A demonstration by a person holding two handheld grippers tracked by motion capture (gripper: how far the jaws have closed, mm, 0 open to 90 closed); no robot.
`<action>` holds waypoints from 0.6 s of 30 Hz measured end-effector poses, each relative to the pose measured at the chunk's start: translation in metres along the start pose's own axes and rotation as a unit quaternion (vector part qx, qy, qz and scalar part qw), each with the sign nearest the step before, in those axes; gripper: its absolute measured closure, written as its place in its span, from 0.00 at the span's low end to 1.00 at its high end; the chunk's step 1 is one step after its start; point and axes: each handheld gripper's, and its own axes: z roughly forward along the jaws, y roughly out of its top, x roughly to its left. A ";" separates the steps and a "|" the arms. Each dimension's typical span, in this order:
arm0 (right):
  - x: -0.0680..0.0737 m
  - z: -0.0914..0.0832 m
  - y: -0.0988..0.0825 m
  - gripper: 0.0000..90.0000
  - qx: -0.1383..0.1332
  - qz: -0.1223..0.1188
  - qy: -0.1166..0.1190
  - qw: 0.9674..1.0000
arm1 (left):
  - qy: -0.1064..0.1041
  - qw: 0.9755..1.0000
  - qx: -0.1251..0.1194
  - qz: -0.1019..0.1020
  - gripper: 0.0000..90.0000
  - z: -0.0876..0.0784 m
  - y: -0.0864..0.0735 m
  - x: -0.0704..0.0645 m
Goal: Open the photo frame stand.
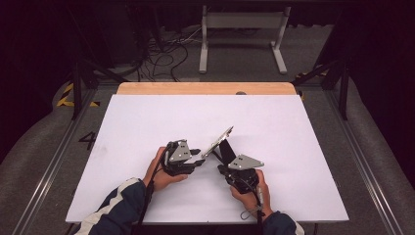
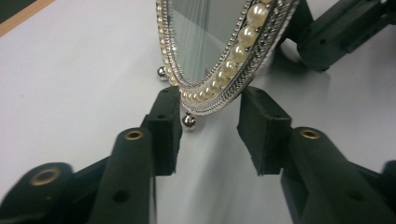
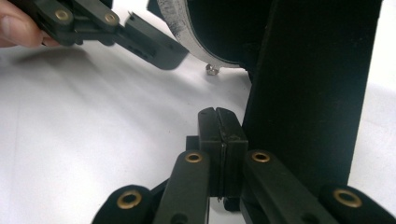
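Pearl-rimmed mirror (image 1: 218, 142) leans on its black stand (image 1: 226, 151) mid-counter (image 1: 147, 122), left tongs (image 1: 198, 162) (at its 8 o'clock) parted around the rim, not pressing, right tongs (image 3: 218, 133) shut empty beside the stand; a nudge could topple it.

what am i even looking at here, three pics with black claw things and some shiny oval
A person sits at a white table and holds a hand-operated gripping tool in each hand. The high view looks down from above: the left gripper and the right gripper meet around a small standing mirror. The other two pictures come from cameras mounted on the tools, looking along their black fingers.

In the left gripper view, the fingers stand apart on either side of the mirror's pearl-trimmed silver frame, not pressing it. In the right gripper view, the fingers are shut together with nothing visible between them, beside the mirror's black back stand. The mirror rests on small ball feet.
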 end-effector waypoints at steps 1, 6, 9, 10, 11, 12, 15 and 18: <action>0.000 0.000 0.000 1.00 0.000 0.000 -0.001 1.000 | 0.002 1.000 -0.006 -0.005 0.60 0.003 0.001 -0.002; 0.000 0.000 -0.001 1.00 0.001 -0.001 -0.001 1.000 | 0.019 1.000 -0.015 -0.009 0.55 0.013 0.006 -0.004; 0.001 0.000 -0.001 1.00 0.001 -0.001 -0.003 1.000 | 0.024 0.999 -0.019 -0.010 0.61 0.016 0.007 -0.005; 0.001 0.000 -0.001 1.00 0.001 -0.001 -0.003 1.000 | 0.025 0.999 -0.020 -0.009 0.64 0.016 0.007 -0.005; 0.001 0.000 -0.001 1.00 0.000 -0.001 -0.003 1.000 | 0.024 0.999 -0.023 -0.009 0.68 0.016 0.007 -0.005; 0.001 0.000 -0.001 1.00 0.001 0.000 -0.003 1.000 | 0.027 0.999 -0.024 -0.008 0.68 0.016 0.008 -0.005; 0.002 0.000 -0.001 1.00 0.001 -0.001 -0.007 1.000 | 0.030 0.999 -0.030 -0.005 0.68 0.015 0.008 -0.006; 0.002 -0.001 -0.001 1.00 0.001 -0.001 -0.006 1.000 | 0.031 0.999 -0.035 -0.002 0.67 0.014 0.009 -0.007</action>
